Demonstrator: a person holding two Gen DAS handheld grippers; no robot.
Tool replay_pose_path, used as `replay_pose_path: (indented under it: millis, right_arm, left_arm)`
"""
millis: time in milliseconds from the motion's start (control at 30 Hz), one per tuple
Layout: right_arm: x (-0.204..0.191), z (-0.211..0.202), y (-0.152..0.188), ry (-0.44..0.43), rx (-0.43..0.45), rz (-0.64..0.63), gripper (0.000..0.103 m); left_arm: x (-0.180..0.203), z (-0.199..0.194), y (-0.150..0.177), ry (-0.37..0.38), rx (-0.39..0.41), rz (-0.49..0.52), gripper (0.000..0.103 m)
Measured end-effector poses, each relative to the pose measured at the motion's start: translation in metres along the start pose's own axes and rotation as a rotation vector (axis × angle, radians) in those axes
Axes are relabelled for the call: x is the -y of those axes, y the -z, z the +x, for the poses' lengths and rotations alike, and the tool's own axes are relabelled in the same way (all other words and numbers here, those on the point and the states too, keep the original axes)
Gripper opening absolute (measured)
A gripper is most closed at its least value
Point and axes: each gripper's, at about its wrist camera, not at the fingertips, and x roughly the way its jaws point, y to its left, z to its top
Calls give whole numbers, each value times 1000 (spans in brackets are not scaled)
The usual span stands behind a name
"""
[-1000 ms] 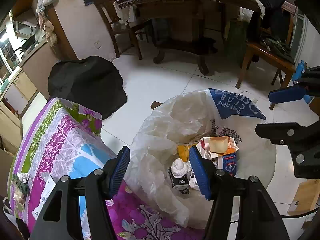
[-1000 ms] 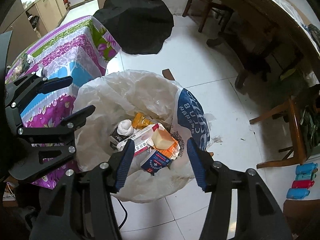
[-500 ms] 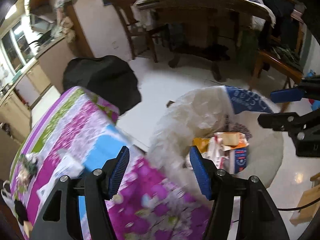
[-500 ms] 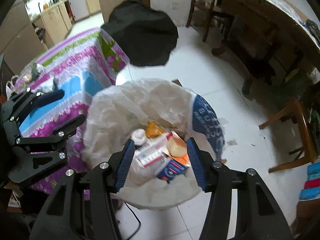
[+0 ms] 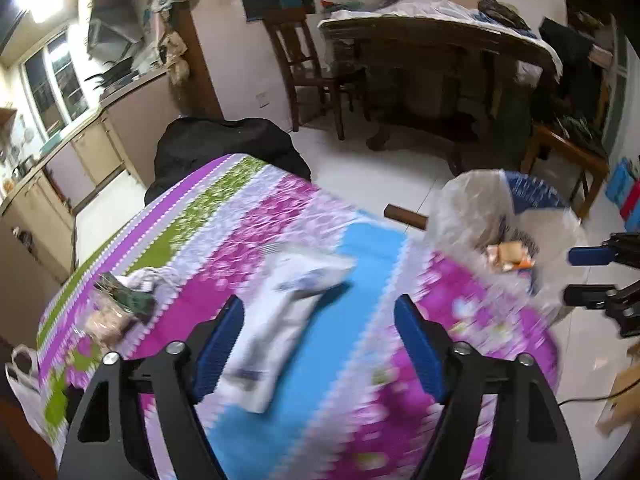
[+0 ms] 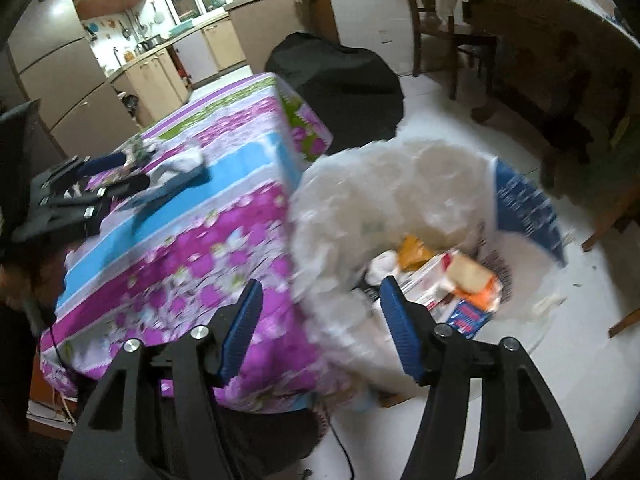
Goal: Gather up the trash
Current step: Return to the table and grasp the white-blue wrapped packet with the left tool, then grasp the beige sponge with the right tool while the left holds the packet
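A bin lined with a white plastic bag (image 6: 400,200) stands on the floor right of the table and holds cartons and wrappers (image 6: 460,280); it also shows in the left wrist view (image 5: 480,216). A white and blue wrapper (image 5: 288,312) lies on the floral tablecloth (image 5: 248,248), blurred. A crumpled white tissue (image 5: 148,278) and a dark green scrap (image 5: 132,300) lie at the table's left. My left gripper (image 5: 320,344) is open and empty, above the wrapper. My right gripper (image 6: 320,332) is open and empty, above the table edge beside the bin.
A black cloth-covered object (image 6: 340,84) sits behind the table. A wooden chair (image 5: 304,68) and a large wooden table (image 5: 440,64) stand at the back. Kitchen cabinets (image 6: 132,80) line the left wall. A white bag (image 5: 20,376) hangs at the table's left edge.
Both grippers have swung left, away from the bin toward the table. The left one now faces the wrapper on the tablecloth. Both stay open and empty.
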Motion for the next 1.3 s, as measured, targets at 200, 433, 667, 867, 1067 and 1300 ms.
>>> replay_pose_path:
  millis: [200,433,667,867,1067,1300]
  right_arm:
    - [-9,4,14,-39,-13,35,63]
    - [-2,6,19,-36,-31,73,64]
    - [-9,8,23,-49,-26,77,64]
    - [-34,5,18,-96,9,38,64]
    - [-87,23,6,-166,-8,-68,64]
    - [-196,56,-23,-290,-1,-341,64]
  left_arm:
    - [-43,28,10,49,-37,52,81]
    - [-40,63,13,97,-84,140,82]
    - [-31,64,21,74,-58,118,39]
    - [-30,-11,54,60,65,-19,38]
    - [-42,-76,123,-97,48,-142,38]
    - [-100,-141,219,-343,-39,-466,38]
